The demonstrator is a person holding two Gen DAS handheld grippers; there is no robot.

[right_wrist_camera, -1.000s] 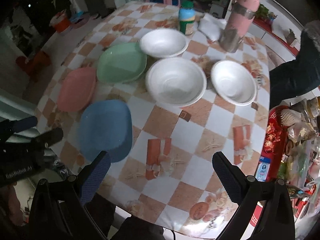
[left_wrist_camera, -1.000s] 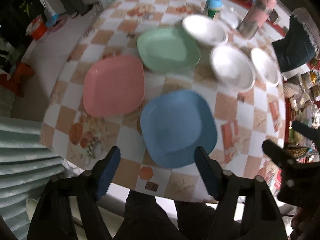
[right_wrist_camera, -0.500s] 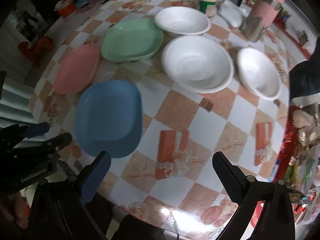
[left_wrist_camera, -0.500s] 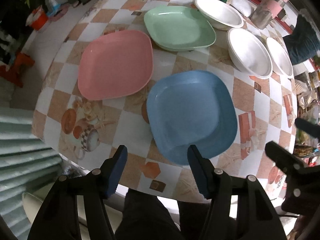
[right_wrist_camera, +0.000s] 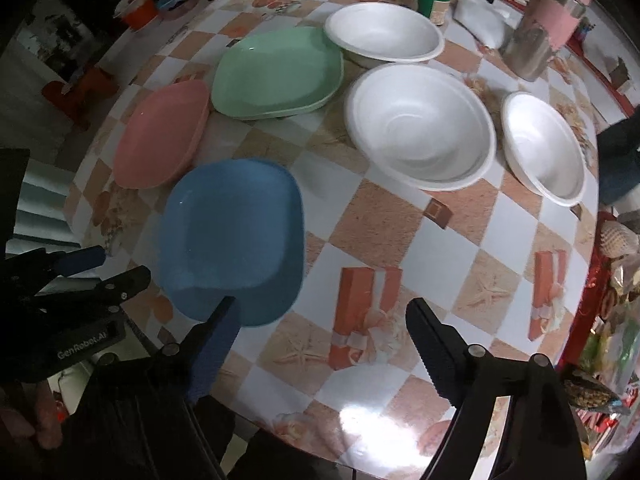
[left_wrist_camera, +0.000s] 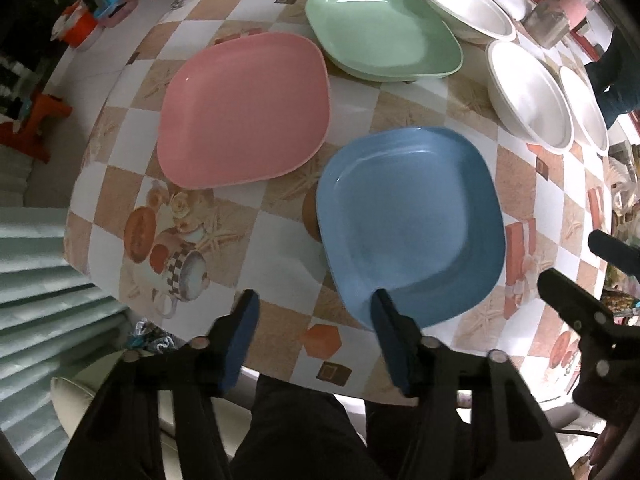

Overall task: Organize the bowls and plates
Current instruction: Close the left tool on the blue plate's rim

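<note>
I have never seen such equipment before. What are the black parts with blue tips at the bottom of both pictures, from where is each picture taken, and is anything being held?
There is no robot here. A person holds a two-finger tool in each hand, and each tool carries a wide-angle camera looking along its fingers.

One picture comes from the left tool, the other from the right tool.

On the checked tablecloth lie a blue plate, a pink plate, a green plate and three white bowls, the largest in the middle.

Nothing is held. Both tools are closing slightly; only the cloth shows between the fingers of each.
</note>
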